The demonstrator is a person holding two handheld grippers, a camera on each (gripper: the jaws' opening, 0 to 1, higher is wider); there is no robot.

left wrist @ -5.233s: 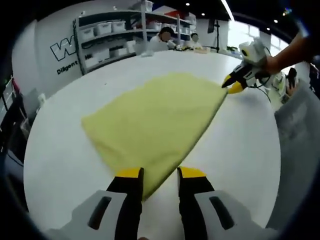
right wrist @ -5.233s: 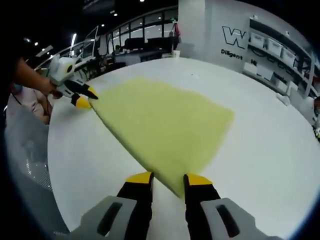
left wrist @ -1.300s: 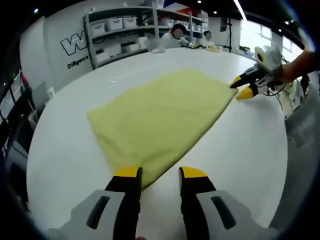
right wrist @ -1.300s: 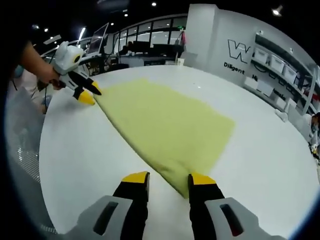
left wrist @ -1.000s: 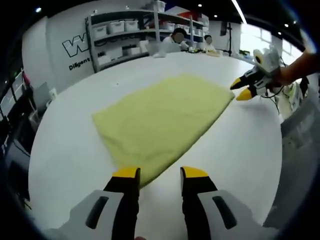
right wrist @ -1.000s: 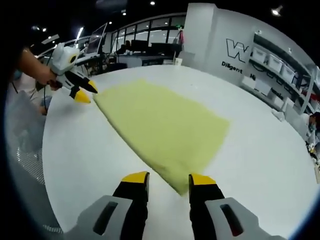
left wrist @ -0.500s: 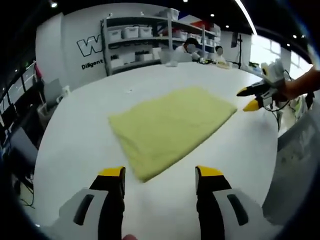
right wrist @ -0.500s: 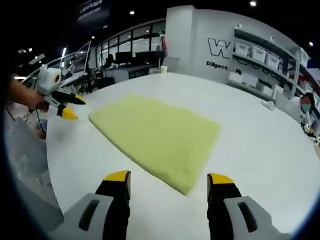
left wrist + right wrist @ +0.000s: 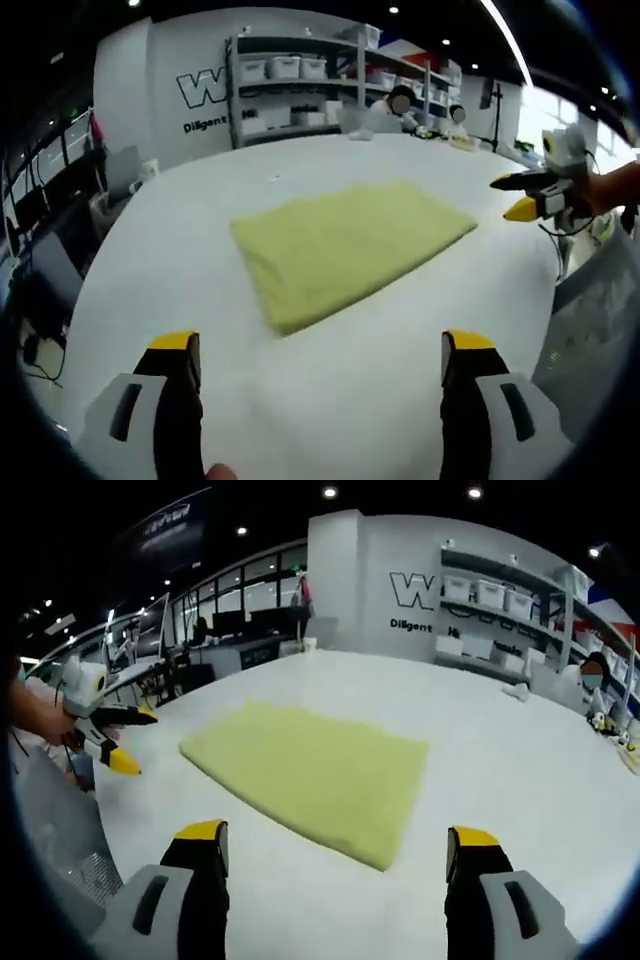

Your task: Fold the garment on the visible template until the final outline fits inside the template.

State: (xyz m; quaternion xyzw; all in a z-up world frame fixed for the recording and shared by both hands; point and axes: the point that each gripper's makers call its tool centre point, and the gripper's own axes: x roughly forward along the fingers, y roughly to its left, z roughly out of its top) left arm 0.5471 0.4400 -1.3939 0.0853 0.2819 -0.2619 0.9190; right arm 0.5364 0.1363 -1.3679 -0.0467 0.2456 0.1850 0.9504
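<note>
Left gripper (image 9: 318,345): fingers spread wide, holding nothing, hanging over bare table (image 9: 340,400) just short of the garment's near corner. Right gripper (image 9: 338,832): same, fingers wide apart, nothing between them, near corner of the garment just ahead.

Garment (image 9: 348,245) is a yellow folded rectangle lying flat on the white table, roughly mid-surface, no gripper touching it.

Left gripper view picks up the right gripper at its right edge, slightly parted, off the garment's far corner. It also shows shelving with bins (image 9: 300,80) and seated people behind. Right gripper view shows the left gripper at its left edge, apart from the cloth, plus glass-walled offices (image 9: 230,595).

Bare table on all four sides of the garment; table edge is close beside both hands.
</note>
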